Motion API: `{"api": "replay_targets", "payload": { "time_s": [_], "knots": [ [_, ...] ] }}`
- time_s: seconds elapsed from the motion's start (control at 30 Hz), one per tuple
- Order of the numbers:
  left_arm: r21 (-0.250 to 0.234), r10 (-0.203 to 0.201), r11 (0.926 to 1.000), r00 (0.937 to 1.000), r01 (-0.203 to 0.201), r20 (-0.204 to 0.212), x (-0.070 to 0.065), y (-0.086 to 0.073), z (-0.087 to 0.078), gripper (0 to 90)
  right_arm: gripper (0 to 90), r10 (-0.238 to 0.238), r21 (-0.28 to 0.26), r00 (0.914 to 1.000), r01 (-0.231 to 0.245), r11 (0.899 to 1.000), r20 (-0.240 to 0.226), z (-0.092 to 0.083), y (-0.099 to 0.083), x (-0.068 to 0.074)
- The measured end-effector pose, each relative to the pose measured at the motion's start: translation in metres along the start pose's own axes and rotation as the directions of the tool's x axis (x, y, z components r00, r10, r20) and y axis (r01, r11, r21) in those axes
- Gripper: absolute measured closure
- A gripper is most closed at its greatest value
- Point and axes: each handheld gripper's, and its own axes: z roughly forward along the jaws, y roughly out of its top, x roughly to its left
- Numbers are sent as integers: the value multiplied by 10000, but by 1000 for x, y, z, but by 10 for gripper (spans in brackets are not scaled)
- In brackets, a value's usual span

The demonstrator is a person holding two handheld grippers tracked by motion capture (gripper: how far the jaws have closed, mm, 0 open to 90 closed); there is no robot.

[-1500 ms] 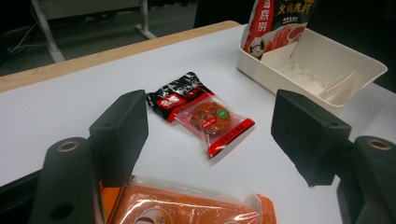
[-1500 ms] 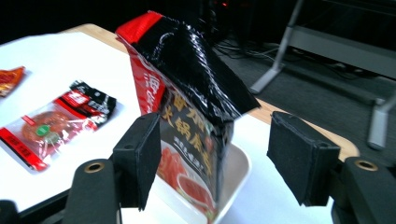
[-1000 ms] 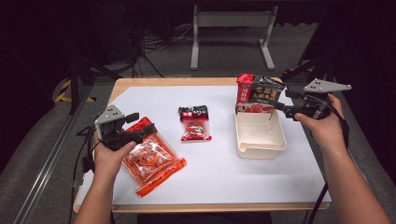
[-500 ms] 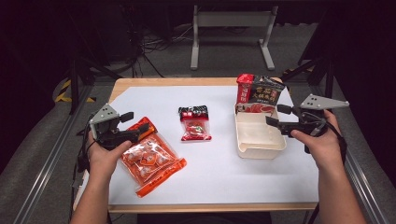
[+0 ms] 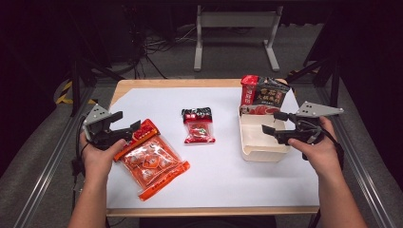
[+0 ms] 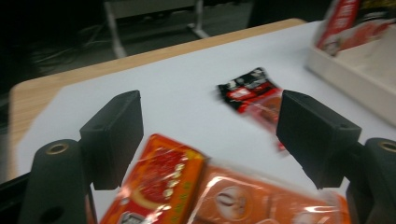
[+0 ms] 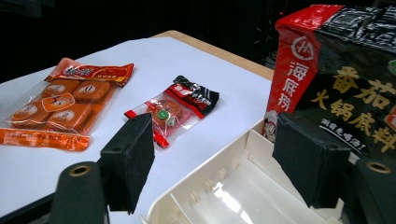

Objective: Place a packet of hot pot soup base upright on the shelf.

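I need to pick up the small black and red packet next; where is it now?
The small packet lies flat on the white table near the middle in the high view, between the big orange packet on its left and the cream tray on its right.

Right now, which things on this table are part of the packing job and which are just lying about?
In the job: cream plastic tray; red-and-black sauce pouch standing in it; orange snack packet by the left gripper; right gripper.

Lying about: small red-and-black sweet packet.

The red-and-black packet (image 7: 345,79) reads 海底捞 and 番茄火锅底料.
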Motion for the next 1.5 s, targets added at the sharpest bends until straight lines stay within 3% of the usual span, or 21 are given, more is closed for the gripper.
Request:
{"api": "replay_targets", "payload": {
  "time_s": [0.13, 0.27, 0.33, 0.63, 0.9, 0.97, 1.03, 1.07, 1.23, 1.4, 1.47, 1.5],
  "knots": [
    [153, -361, 9992, 9980, 370, -526, 16, -9, 0, 246, 294, -87, 45, 9999, 87, 10000, -117, 5, -1, 3],
    [280, -565, 9979, 9964, 583, -626, 26, -15, 1, 249, 301, -155, 179, 9998, 157, 9997, -103, 10, -3, 4],
    [350, -881, 9952, 9931, 910, -769, 34, -22, 2, 249, 321, -130, 226, 9998, 134, 9997, -154, 11, -3, 5],
    [824, -1047, 9896, 9830, 1180, -1510, 48, -44, 8, 290, 375, -485, 137, 9979, 491, 9987, -432, 19, -3, 9],
    [1136, -1161, 9844, 9810, 1344, -1552, 57, -56, 11, 314, 376, -632, -66, 9963, 629, 9980, -584, 27, -3, 10],
    [1373, -1201, 9803, 9802, 1422, -1575, 60, -59, 13, 307, 380, -645, -67, 9957, 642, 9979, -666, 29, -3, 12],
    [1726, -1426, 9693, 9721, 1753, -1863, 64, -63, 15, 299, 380, -676, -38, 9955, 675, 9977, -670, 30, -4, 12],
    [1726, -1426, 9693, 9721, 1753, -1863, 64, -63, 15, 295, 380, -676, -38, 9955, 675, 9977, -670, 30, -4, 12],
    [2232, -1695, 9512, 9651, 2132, -1996, 71, -69, 20, 281, 378, -712, 34, 9948, 716, 9974, -734, 33, -5, 14],
    [2457, -2249, 9285, 9481, 2785, -2249, 80, -79, 21, 302, 382, -524, 38, 9950, 529, 9986, -846, 34, -5, 16],
    [2512, -2329, 9243, 9461, 2873, -2251, 82, -81, 21, 316, 382, -481, 16, 9950, 485, 9988, -879, 34, -4, 17],
    [2617, -2575, 9137, 9412, 3108, -2187, 85, -84, 22, 321, 382, -468, 11, 9949, 471, 9989, -892, 35, -4, 17]
  ]
}}
